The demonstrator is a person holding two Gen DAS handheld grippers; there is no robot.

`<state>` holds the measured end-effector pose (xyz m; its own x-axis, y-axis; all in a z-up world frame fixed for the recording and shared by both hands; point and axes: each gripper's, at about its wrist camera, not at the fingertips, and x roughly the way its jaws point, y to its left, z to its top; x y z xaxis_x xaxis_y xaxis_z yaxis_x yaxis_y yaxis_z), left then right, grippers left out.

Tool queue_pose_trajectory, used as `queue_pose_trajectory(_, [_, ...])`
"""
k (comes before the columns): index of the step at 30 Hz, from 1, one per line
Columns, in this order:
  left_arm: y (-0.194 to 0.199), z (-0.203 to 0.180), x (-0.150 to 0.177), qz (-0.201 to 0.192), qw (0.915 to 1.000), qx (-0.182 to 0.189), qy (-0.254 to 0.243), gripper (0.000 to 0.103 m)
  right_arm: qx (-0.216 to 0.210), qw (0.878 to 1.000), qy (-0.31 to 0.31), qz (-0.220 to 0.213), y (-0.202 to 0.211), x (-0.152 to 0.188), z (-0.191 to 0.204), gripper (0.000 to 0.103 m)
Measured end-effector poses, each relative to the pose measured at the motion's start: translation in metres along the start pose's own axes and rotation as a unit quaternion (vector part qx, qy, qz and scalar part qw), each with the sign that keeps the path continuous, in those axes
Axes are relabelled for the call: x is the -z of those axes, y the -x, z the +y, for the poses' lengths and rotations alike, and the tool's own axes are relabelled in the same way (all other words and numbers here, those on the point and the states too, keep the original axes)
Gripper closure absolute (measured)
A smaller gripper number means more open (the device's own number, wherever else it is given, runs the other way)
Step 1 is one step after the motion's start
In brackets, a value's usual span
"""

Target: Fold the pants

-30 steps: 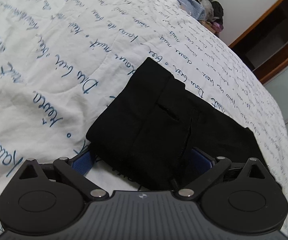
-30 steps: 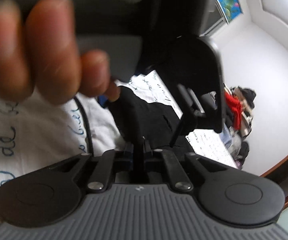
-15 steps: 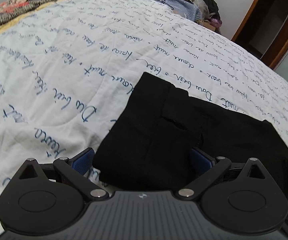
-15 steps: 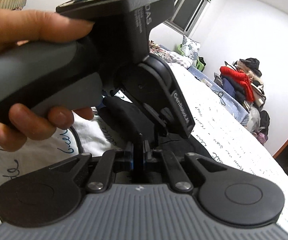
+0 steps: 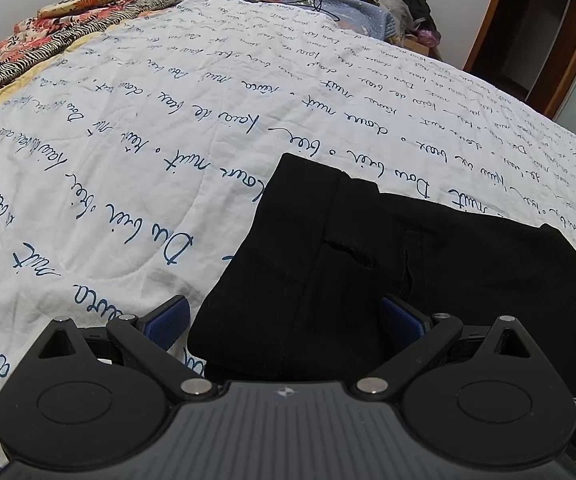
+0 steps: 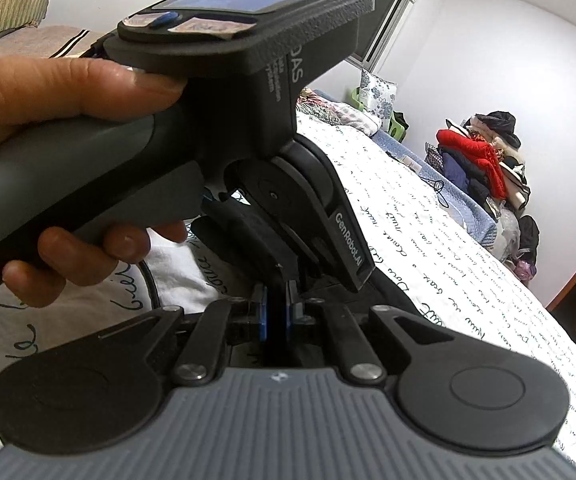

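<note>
Tilting up since earlier: left gripper (image 5: 283, 316) (open)

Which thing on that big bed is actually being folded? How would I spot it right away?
Look at the white quilted bedspread covered in blue handwriting. On its near side, by the camera, lies a flat folded bundle of plain black fabric pants. It is the only solid black, unprinted cloth on the spread; the other clothes are heaped beyond the bed's far end.
</note>
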<state>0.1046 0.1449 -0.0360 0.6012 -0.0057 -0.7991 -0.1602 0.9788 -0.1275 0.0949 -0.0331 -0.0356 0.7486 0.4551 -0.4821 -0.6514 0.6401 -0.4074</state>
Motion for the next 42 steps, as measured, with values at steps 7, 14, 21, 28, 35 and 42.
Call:
queue_pose_trajectory(7, [0.003,0.039,-0.005,0.037,0.9891,0.107,0.094,0.001,0.003,1.0,-0.005,-0.004,0.002,-0.002,0.001,0.097])
queue_pose_trajectory(14, [-0.001,0.084,0.003,0.074,0.9512,0.215,0.209,0.001,0.0,1.0,-0.028,-0.01,0.001,-0.003,-0.007,0.097])
queue_pose_trajectory(21, [-0.02,0.084,0.007,0.109,0.8947,0.31,0.302,0.001,0.002,0.999,-0.048,-0.016,0.005,-0.004,-0.012,0.097])
queue_pose_trajectory(28, [-0.031,0.071,-0.003,0.084,0.8968,0.314,0.301,0.002,-0.003,0.998,-0.056,-0.015,0.007,-0.002,-0.008,0.097])
queue_pose_trajectory(35, [-0.033,0.073,-0.008,0.065,0.9226,0.269,0.269,0.053,-0.008,0.998,-0.055,-0.015,0.013,0.0,-0.003,0.097])
queue_pose_trajectory(42, [-0.038,0.073,-0.01,0.068,0.9321,0.258,0.245,0.069,-0.015,0.999,-0.048,-0.011,0.015,-0.002,-0.001,0.097])
